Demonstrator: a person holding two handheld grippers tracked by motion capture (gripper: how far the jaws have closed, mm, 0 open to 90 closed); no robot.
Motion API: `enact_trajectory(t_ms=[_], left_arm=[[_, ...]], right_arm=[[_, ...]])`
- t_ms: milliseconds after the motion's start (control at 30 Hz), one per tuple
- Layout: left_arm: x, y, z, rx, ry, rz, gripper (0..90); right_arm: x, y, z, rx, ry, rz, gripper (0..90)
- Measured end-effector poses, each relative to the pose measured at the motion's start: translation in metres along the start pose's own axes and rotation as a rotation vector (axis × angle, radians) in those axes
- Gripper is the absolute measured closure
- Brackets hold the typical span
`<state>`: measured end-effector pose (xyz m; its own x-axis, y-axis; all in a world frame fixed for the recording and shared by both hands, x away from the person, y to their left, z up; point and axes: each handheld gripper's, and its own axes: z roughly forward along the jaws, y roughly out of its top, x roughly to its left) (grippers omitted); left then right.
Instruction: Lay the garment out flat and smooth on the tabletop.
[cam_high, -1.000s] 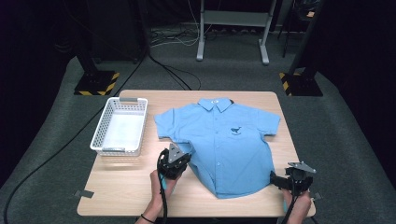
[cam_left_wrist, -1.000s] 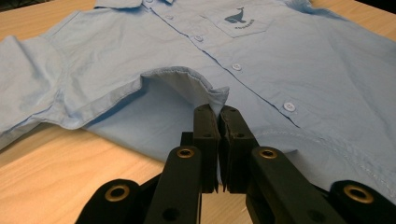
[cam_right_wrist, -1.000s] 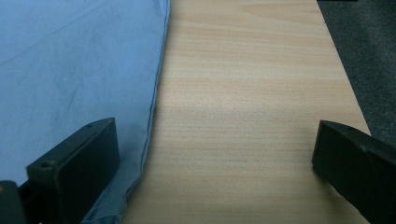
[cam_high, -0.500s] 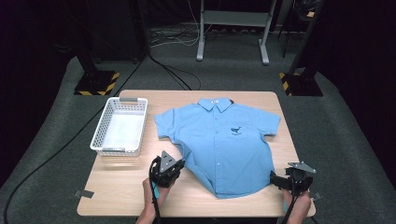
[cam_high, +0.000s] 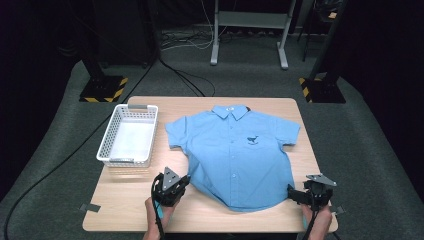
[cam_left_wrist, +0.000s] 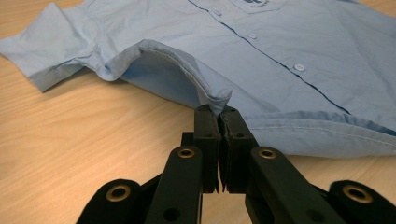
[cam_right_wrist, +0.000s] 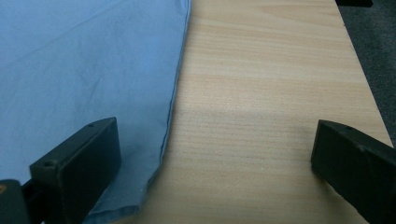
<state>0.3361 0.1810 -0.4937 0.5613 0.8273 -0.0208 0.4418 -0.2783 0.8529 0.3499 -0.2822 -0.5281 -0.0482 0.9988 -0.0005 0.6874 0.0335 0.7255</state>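
shirt (cam_left_wrist: 289, 56) edge pinched in left gripper (cam_left_wrist: 218, 112), lifted off table (cam_left_wrist: 70, 140).

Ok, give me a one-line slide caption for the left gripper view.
Left gripper fingers shut on the side edge of the blue shirt, lifting a fold off the wooden table.

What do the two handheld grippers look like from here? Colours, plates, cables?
Both are black. The left gripper and the right gripper each carry a grey three-cornered plate on top. Their jaws are black blocks on black links with brass-coloured pivot holes. A dark cable trails back from each. Forearms are bare.
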Motion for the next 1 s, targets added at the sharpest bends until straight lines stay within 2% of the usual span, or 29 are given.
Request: enact_trajectory(t_ms=[300, 567, 733, 767, 833, 900, 933, 1000], left_arm=[[0.002, -0.021, -0.012, 0.023, 0.015, -0.027, 86.2], [0.010, -0.039, -0.016, 0.069, 0.028, -0.058, 86.2], [0.011, -0.048, -0.016, 0.100, 0.032, -0.070, 85.6], [0.011, -0.050, -0.017, 0.107, 0.028, -0.086, 80.1], [0.013, -0.052, -0.020, 0.116, 0.035, -0.116, 62.4], [0.013, -0.052, -0.028, 0.097, 0.069, -0.154, 41.4], [0.013, -0.050, -0.033, 0.082, 0.091, -0.155, 32.7], [0.010, -0.041, -0.041, 0.039, 0.109, -0.152, 25.2]], right_arm=[[-0.001, 0.000, 0.000, 0.001, -0.002, 0.005, 0.5], [-0.001, 0.000, 0.000, 0.002, -0.002, 0.007, 0.4], [-0.001, 0.000, 0.000, 0.002, -0.003, 0.008, 0.4], [-0.001, 0.000, 0.000, 0.002, -0.003, 0.007, 0.4], [-0.001, 0.000, 0.000, 0.002, -0.004, 0.007, 0.3], [-0.001, 0.000, 0.000, 0.003, -0.003, 0.007, 0.3], [-0.001, 0.000, 0.000, 0.002, -0.004, 0.007, 0.3], [-0.001, 0.000, 0.000, 0.003, -0.005, 0.009, 0.3]])
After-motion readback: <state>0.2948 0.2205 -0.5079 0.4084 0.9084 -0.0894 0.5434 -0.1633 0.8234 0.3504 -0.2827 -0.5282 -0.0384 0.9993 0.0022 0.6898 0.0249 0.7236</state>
